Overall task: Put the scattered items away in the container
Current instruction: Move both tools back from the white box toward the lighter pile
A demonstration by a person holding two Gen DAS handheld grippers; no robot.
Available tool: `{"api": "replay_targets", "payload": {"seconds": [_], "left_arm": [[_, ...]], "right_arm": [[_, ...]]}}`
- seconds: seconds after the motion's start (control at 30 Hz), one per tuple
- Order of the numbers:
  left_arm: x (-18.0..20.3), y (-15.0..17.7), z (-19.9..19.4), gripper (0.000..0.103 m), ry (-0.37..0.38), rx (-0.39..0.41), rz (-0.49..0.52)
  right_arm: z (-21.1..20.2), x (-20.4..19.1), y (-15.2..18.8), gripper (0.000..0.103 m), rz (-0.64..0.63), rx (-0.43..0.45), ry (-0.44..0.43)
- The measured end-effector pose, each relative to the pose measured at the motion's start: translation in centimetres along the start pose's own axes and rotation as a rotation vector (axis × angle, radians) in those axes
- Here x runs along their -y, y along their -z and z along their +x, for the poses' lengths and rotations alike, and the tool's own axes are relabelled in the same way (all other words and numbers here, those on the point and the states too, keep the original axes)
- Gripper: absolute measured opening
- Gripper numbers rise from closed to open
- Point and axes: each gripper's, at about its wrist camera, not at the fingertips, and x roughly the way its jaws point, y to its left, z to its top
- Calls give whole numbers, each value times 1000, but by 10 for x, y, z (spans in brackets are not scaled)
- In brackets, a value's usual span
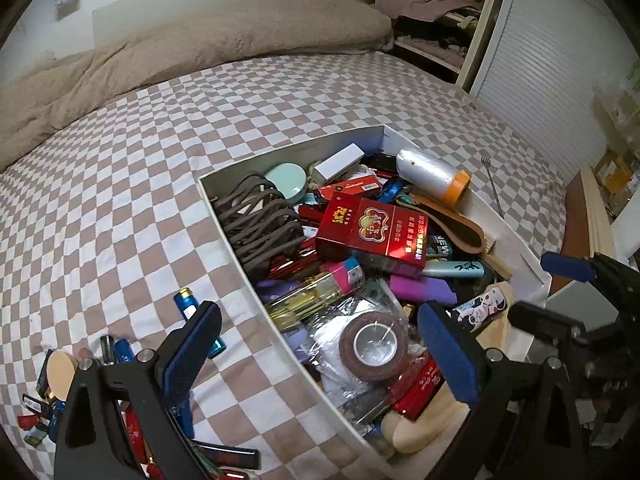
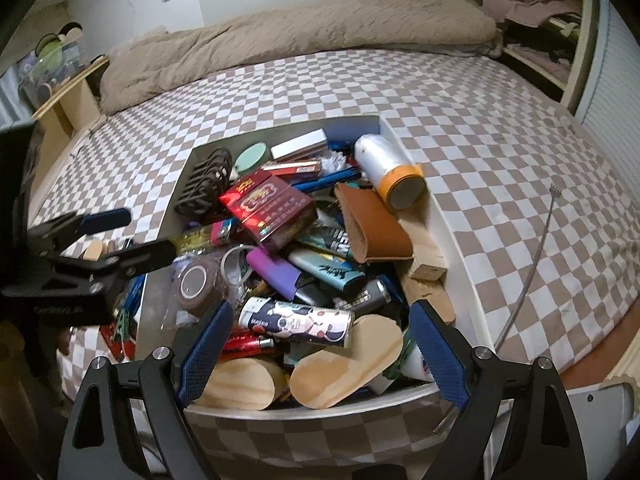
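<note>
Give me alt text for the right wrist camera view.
Open right gripper hovers over a white box heaped with lighters, a red carton and tape, on a checkered bed. Left gripper at left.

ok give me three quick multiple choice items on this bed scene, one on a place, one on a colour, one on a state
1. Where does the long thin metal rod lie?
A. inside the white box
B. on the checked sheet, outside the box
C. on the shelf

2. What colour is the cigarette pack on top of the pile?
A. red
B. green
C. white

3. How is the right gripper?
A. shut on a lighter
B. shut on nothing
C. open, holding nothing

Key: 1 B, the rod rests on the checked sheet to the right of the white box. 2 A, its face is red with gold print. 3 C, its blue pads stand wide apart above the pile with nothing pressed between them.
</note>
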Motion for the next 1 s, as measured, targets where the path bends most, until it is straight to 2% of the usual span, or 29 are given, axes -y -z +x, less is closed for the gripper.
{"api": "replay_targets", "payload": {"seconds": [0.03, 0.07, 0.23, 0.57, 1.0], "left_arm": [[-1, 1, -2, 102, -2, 4, -2], [-3, 1, -5, 103, -4, 9, -6], [-10, 4, -16, 103, -19, 26, -6], [-27, 14, -36, 103, -56, 72, -23], [-55, 24, -60, 103, -76, 94, -62]], "right_arm": [[-2, 0, 0, 93, 4, 14, 2], [-4, 0, 0, 103, 9, 30, 3], [-7, -4, -2, 103, 14, 71, 24], [-14, -18, -5, 103, 7, 94, 40], [-19, -43, -13, 103, 3, 105, 12]]}}
